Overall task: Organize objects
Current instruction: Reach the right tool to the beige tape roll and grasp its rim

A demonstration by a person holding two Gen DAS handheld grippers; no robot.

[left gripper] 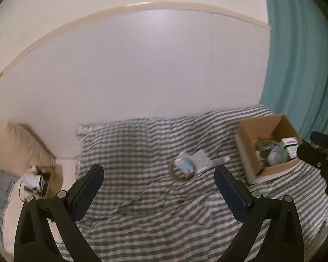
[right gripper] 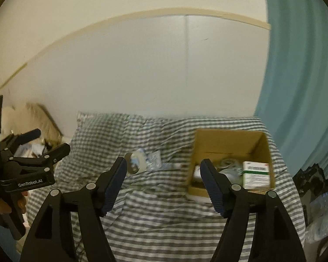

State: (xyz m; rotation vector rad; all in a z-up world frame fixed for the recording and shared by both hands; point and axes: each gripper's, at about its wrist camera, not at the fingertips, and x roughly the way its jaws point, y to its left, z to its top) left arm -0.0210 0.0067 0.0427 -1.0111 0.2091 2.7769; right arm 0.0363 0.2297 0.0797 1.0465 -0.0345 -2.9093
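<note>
An open cardboard box [left gripper: 249, 131] [right gripper: 229, 140] sits on the right of a grey-striped bed cover [left gripper: 142, 196] [right gripper: 153, 207]. Inside it lie a green-and-white carton [left gripper: 292, 145] [right gripper: 255, 172] and some pale, blurred items. A round tape roll [left gripper: 182, 167] [right gripper: 137, 160] lies mid-bed, beside clear plastic packets [left gripper: 202, 158] [right gripper: 154, 159]. My left gripper [left gripper: 158, 174] is open and empty above the bed, short of the roll; it also shows in the right wrist view [right gripper: 52, 140]. My right gripper [right gripper: 163, 166] is open and empty, between the roll and the box.
A white wall rises behind the bed. A teal curtain [left gripper: 299, 54] [right gripper: 299, 76] hangs at the right. A tan pillow [left gripper: 15, 148] and a small box of clutter [left gripper: 40, 179] sit at the left. Dark and plastic-wrapped things [right gripper: 317, 196] lie at the far right.
</note>
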